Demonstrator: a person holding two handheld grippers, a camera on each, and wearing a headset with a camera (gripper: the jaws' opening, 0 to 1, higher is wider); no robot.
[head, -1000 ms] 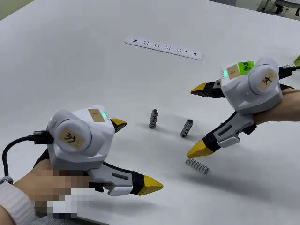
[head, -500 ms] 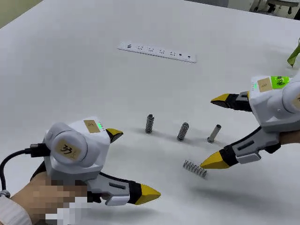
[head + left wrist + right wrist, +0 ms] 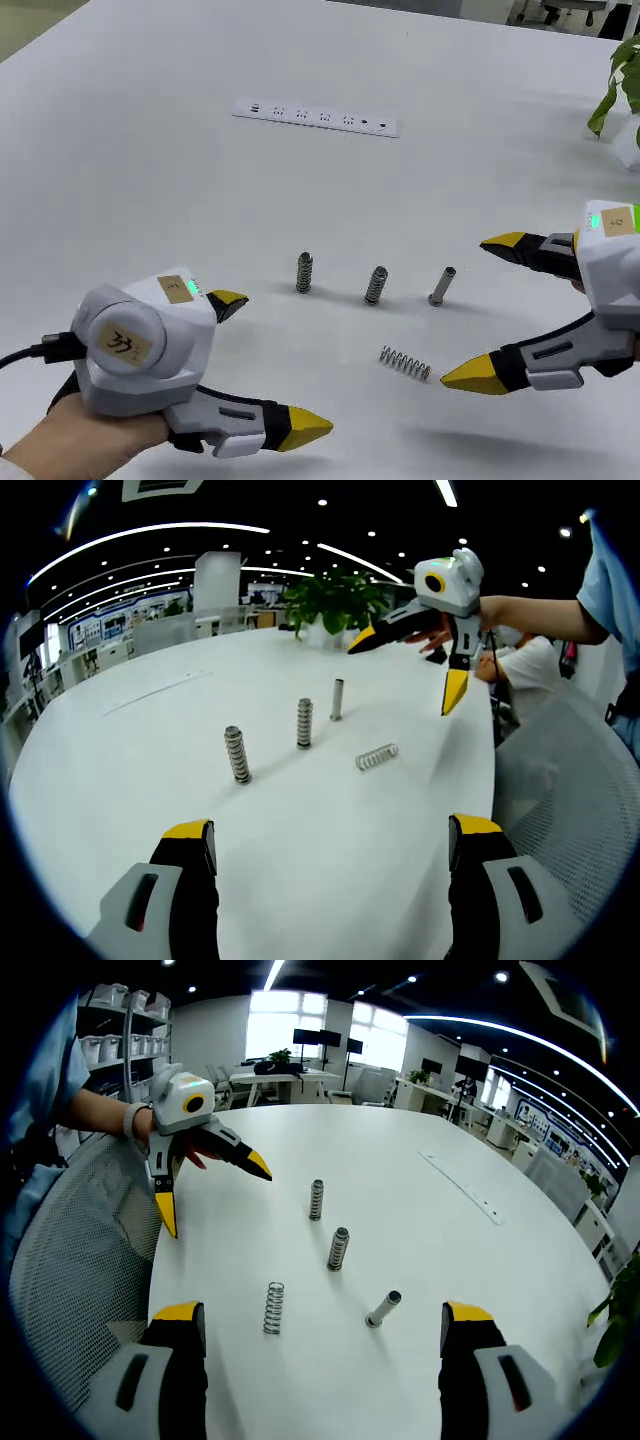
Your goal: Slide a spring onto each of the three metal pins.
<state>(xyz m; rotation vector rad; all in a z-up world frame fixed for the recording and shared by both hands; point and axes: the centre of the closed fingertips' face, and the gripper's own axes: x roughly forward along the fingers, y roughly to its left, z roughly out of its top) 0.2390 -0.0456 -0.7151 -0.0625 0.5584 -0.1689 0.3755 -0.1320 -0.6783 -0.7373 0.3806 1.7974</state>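
Spring [image 3: 405, 363] lying flat, axis left-right | bare pin [image 3: 441, 286] upright

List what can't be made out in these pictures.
- Head view, right gripper: its body is cut off by the right edge.
- Head view, power strip: markings too small to read.
- Head view, left spring and middle spring: the coils hide whatever stands inside.
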